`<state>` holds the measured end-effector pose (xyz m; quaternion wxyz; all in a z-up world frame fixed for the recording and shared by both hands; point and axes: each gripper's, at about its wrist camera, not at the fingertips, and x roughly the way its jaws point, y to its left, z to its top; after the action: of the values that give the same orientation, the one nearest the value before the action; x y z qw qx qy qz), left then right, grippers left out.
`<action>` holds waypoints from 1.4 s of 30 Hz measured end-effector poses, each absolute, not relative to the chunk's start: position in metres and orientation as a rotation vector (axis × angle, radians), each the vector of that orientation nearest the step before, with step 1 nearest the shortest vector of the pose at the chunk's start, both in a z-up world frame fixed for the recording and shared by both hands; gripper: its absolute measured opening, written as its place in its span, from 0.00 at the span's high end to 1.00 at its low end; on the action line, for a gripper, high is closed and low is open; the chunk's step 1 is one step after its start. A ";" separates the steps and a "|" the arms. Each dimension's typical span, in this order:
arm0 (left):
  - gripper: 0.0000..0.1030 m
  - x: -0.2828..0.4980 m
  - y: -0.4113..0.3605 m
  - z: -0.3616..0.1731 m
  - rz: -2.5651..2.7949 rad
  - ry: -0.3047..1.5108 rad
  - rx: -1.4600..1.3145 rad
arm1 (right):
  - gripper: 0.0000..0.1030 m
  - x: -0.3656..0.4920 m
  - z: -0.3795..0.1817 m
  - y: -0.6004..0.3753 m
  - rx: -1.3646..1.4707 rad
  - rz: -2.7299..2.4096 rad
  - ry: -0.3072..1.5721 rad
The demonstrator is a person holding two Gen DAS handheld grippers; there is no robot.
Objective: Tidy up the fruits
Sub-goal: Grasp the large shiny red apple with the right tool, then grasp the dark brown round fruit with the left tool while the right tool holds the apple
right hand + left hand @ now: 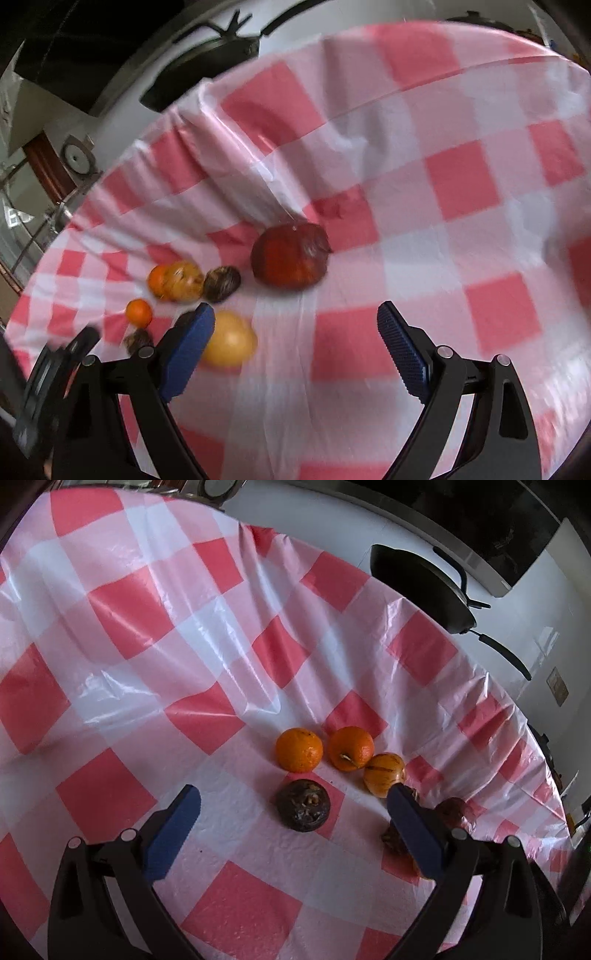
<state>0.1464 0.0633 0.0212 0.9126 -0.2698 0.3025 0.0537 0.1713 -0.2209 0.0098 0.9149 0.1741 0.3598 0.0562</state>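
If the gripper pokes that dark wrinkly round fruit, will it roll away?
Probably a little. The dark fruit looks round, so a poke could roll it, though its rough skin and the crinkled tablecloth may slow it. It might bump the oranges sitting close behind.

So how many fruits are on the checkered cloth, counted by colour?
Orange fruits: 2
Yellow fruits: 2 (one striped, one plain)
Dark brown fruits: 2
Red fruit: 1
Total: 7
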 end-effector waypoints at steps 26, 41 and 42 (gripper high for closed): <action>0.02 0.151 0.049 0.020 0.046 0.676 -0.464 | 0.44 0.147 -0.012 -0.252 0.597 -0.028 0.700; 0.02 0.174 0.033 0.012 0.095 0.786 -0.349 | 0.44 0.113 -0.021 -0.270 0.799 0.083 0.610; 0.02 0.180 0.034 0.011 0.121 0.802 -0.338 | 0.44 0.113 -0.020 -0.269 0.792 0.081 0.607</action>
<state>0.1800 0.0340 0.0109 0.9050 -0.1636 0.3883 0.0588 0.1127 -0.2695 -0.0196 0.8774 0.3797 0.2908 0.0388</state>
